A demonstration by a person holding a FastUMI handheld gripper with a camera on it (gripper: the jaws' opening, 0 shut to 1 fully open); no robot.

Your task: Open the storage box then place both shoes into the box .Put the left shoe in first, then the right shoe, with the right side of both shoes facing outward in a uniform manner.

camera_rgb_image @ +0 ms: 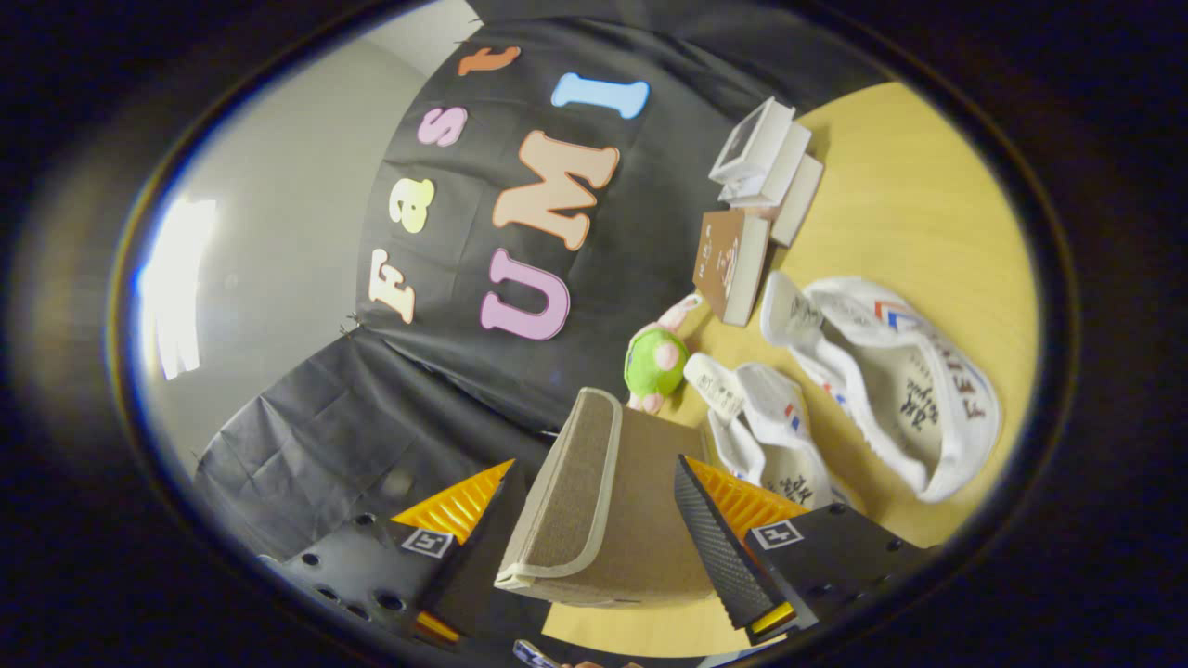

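Two fingers of the gripper (594, 520) are spread wide, straddling the storage box (613, 501), no visible grip; both shoes (882, 380) lie beyond it to the right on the table (919, 195).

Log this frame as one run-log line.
stage: box opening | gripper: open, fingers either side of beige fabric storage box, contact unclear | two white shoes: on yellow wooden table, beyond box
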